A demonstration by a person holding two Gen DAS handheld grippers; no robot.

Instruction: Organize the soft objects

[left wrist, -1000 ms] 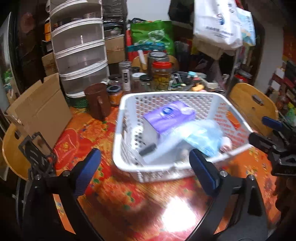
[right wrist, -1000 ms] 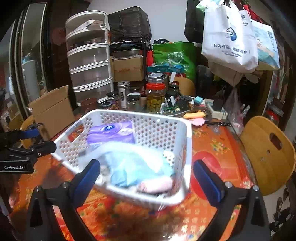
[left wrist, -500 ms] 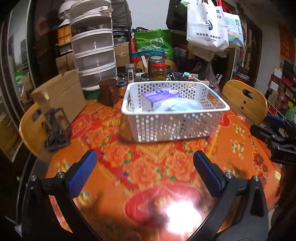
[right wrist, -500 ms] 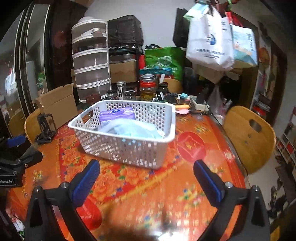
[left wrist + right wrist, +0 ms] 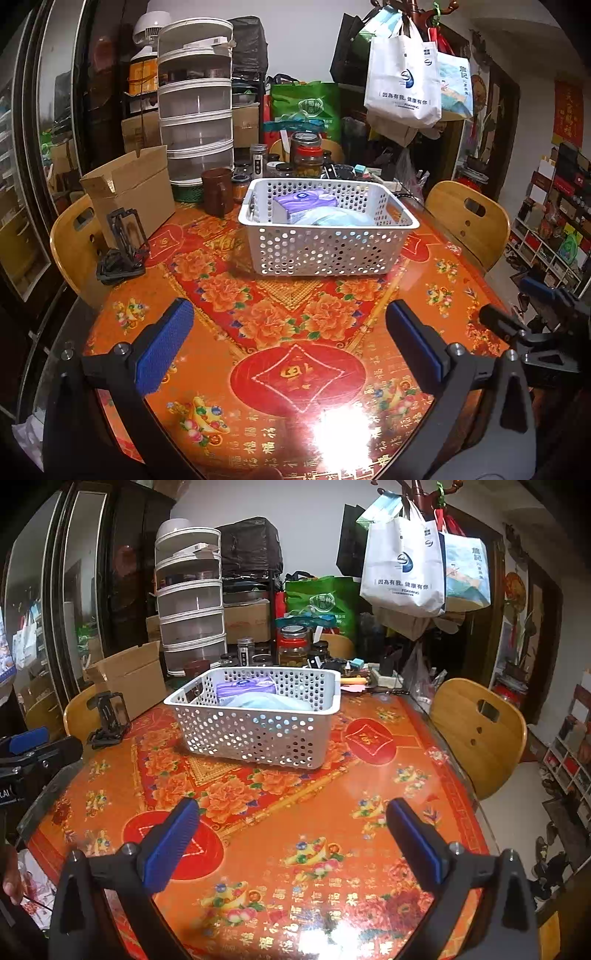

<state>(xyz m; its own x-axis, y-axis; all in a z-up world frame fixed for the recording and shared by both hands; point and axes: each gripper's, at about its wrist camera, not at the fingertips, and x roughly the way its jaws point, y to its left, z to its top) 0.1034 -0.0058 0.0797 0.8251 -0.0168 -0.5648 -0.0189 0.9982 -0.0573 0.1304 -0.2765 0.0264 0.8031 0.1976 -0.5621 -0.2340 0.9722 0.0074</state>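
A white perforated basket (image 5: pixel 325 247) (image 5: pixel 258 734) stands on the orange flowered table. Inside lie a purple soft pack (image 5: pixel 303 203) (image 5: pixel 243 687) and a light blue soft bundle (image 5: pixel 338 218) (image 5: pixel 269 701). My left gripper (image 5: pixel 291 345) is open and empty, well back from the basket over the table's near part. My right gripper (image 5: pixel 291 834) is open and empty too, also far back from the basket. The right gripper shows at the right edge of the left wrist view (image 5: pixel 535 310), and the left gripper at the left edge of the right wrist view (image 5: pixel 33 749).
A cardboard box (image 5: pixel 129 192), a black stand (image 5: pixel 122 243), a brown mug (image 5: pixel 217 191) and several jars (image 5: pixel 306 155) crowd the far side of the table. Clear stacked drawers (image 5: pixel 195 122) stand behind. Wooden chairs (image 5: pixel 469 221) (image 5: pixel 74 240) flank the table.
Both grippers have pulled back and away from the basket, open and empty throughout. The basket, close between the fingers a second ago, now sits far off on the table.
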